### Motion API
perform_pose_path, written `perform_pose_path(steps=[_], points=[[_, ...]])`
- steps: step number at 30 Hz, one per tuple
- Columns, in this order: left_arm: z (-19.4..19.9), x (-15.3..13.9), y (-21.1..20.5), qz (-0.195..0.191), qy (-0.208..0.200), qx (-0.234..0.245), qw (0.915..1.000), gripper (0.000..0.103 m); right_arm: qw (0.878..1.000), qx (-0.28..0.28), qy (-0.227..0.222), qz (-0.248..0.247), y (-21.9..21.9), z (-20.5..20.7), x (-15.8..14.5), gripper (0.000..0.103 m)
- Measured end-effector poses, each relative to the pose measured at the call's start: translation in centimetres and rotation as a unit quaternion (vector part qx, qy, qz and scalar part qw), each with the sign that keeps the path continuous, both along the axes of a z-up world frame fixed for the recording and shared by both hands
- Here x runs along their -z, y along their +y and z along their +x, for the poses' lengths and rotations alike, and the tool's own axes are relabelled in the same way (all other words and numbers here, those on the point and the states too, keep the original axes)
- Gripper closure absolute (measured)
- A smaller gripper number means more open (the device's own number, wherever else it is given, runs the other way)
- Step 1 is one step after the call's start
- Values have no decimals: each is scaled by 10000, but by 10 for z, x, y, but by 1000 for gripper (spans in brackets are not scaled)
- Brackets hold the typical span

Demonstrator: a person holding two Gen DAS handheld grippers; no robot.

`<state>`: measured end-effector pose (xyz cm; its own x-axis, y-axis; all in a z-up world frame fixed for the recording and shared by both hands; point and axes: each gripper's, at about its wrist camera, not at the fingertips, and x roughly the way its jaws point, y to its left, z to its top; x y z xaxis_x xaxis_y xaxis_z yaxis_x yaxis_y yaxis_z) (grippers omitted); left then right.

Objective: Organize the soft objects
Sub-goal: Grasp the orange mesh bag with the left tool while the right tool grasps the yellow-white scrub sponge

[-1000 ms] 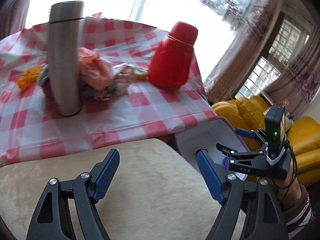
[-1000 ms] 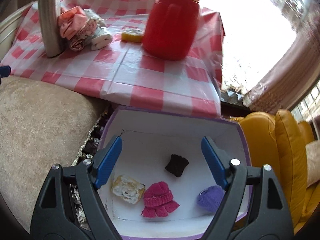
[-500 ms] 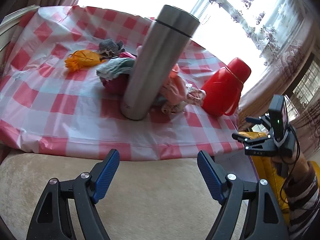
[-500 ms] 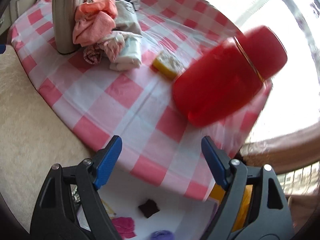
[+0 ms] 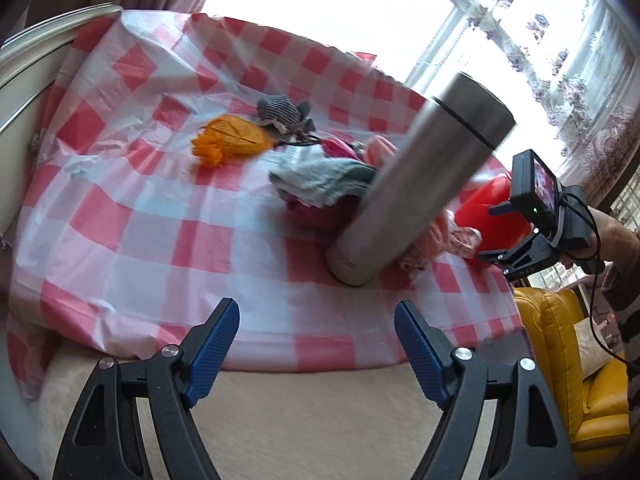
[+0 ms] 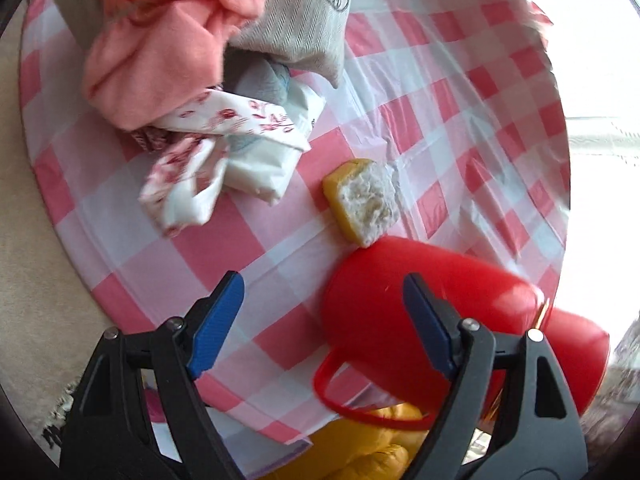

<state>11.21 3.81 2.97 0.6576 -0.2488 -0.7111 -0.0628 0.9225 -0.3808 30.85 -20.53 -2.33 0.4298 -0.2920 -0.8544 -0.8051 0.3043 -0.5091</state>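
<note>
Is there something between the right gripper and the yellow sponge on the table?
Partly. The right gripper is open over the checked tablecloth, and the yellow sponge lies ahead of it. The red jug stands close beside the sponge, in front of the gripper's right finger, so it crowds that side.

A tall brushed-steel cylindrical flask (image 5: 420,184) stands on the table covered with a red-and-white checked plastic cloth (image 5: 168,216). A red plastic jug with a loop handle (image 6: 432,320) stands near the table's edge. A yellow leather armchair (image 5: 576,364) sits beside the table. Patterned curtains (image 5: 592,92) hang at the bright window.
</note>
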Motion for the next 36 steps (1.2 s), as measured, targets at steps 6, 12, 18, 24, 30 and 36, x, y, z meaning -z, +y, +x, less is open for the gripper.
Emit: perform_pose_path(steps=[6, 12, 18, 24, 30, 36], points=[[19, 0, 33, 172, -12, -310, 9994, 22, 9977, 60, 450, -496, 10, 38, 19, 20], [34, 7, 55, 171, 46, -490, 9986, 22, 9953, -140, 559, -777, 23, 62, 27, 20], [50, 17, 66, 166, 142, -542, 9983, 22, 9879, -276, 882, -1247, 32, 79, 39, 20], [79, 15, 76, 302, 106, -506, 9982, 22, 9828, -337, 1140, -1415, 36, 87, 53, 20], [134, 24, 81, 615, 225, -329, 9973, 22, 9785, -390, 1371, -1494, 34, 92, 68, 20], [197, 41, 94, 288, 500, -317, 9978, 22, 9776, -360, 1448, -1486, 37, 101, 72, 28]])
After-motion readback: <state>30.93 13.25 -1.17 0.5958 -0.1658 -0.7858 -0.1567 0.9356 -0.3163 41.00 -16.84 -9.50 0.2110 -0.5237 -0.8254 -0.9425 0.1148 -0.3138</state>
